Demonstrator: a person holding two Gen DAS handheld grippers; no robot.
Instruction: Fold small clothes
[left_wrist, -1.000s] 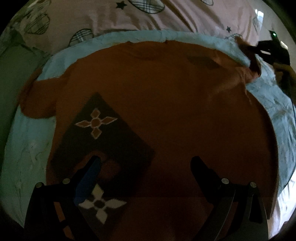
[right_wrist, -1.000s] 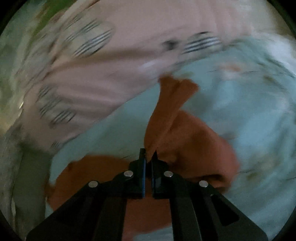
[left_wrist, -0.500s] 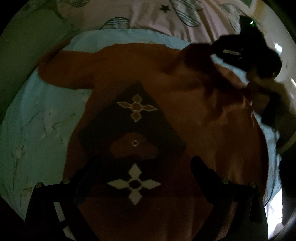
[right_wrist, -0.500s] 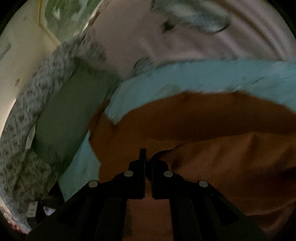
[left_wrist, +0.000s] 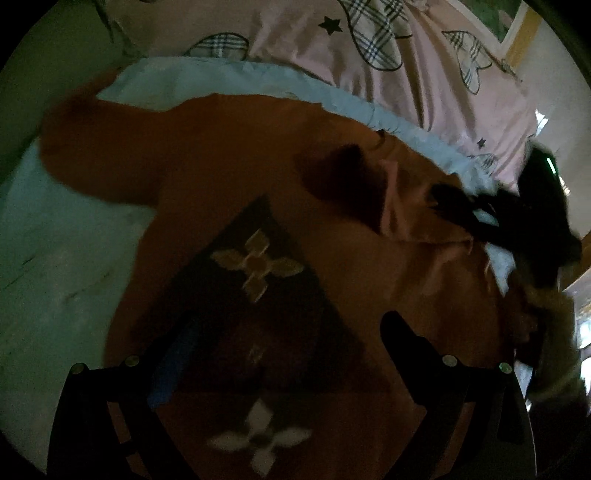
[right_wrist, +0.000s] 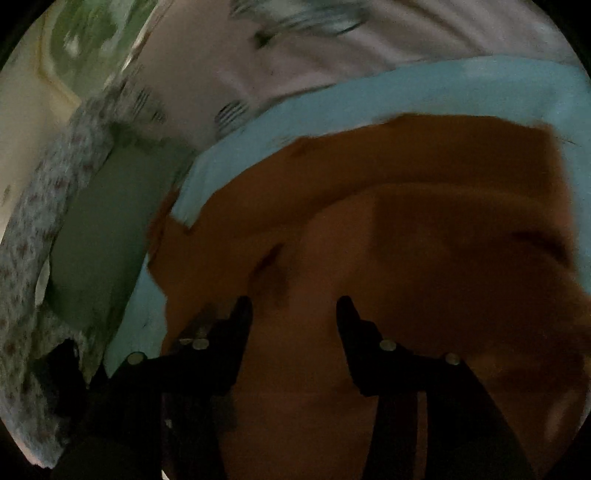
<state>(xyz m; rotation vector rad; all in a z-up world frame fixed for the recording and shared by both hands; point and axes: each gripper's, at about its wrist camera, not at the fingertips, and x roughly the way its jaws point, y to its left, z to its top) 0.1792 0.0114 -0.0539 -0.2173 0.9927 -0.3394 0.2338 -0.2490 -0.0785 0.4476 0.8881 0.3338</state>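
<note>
Your left tool (left_wrist: 291, 332) and right tool (right_wrist: 293, 306) both hang released over the orange T-shirt (left_wrist: 229, 155) on the light blue sheet (left_wrist: 55, 258).

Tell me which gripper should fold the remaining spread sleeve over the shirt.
Left, probably. The spread sleeve lies on the left gripper side; the right gripper, open, hovers over the shirt's opposite side.

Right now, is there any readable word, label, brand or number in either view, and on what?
None readable.
Shirt: dark diamond patch with cross-flower motifs only, no letters.
Pink bedding: stars and plaid shapes, no text.
Right wrist view: too blurred and dark to show any print.
</note>
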